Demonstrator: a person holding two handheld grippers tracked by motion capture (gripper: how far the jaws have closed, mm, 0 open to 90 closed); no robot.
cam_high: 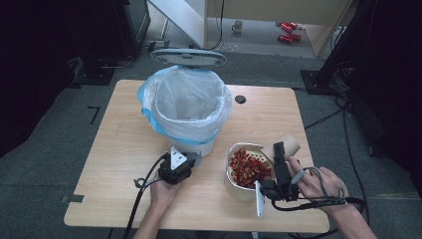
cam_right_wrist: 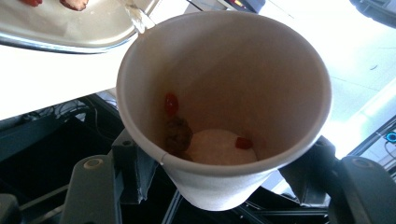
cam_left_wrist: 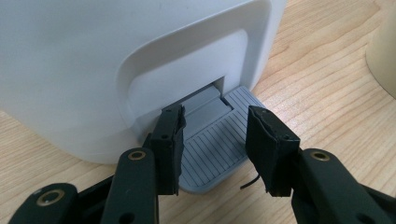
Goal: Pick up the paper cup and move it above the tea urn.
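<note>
On the wooden desk (cam_high: pixel 119 149), toward the left, the left gripper (cam_high: pixel 175 167) sits at the foot of a white bin (cam_high: pixel 188 107). The bin is lined with a clear bag over a blue one, its lid (cam_high: pixel 188 57) stands raised at the back, and the bag looks empty from above. In the left gripper view the fingers (cam_left_wrist: pixel 170 144) stand a narrow way apart over the grey ribbed pedal (cam_left_wrist: pixel 212 149) at the bin's base; they rest on or just above it with nothing pinched between them, and whether they press it cannot be told. Right of the bin, near the desk's front edge, stands a pale bowl (cam_high: pixel 238 189) heaped with red rings of dried chilli (cam_high: pixel 249 167), touching a perforated insert at its far side. Farther right, the right gripper (cam_high: pixel 279 152) holds a paper cup (cam_high: pixel 288 146) tipped on its side just behind and beside the bowl, its mouth facing the bowl. In the right gripper view the fingers (cam_right_wrist: pixel 135 172) clamp the cup (cam_right_wrist: pixel 224 93) by its sides below the rim. Inside the cup lie two small red bits (cam_right_wrist: pixel 171 103) and a dark brownish lump (cam_right_wrist: pixel 178 134) near the white bottom; the rest of the inside is bare. The bowl's rim (cam_right_wrist: pixel 74 37) shows at that view's upper left, just beside the cup.
</note>
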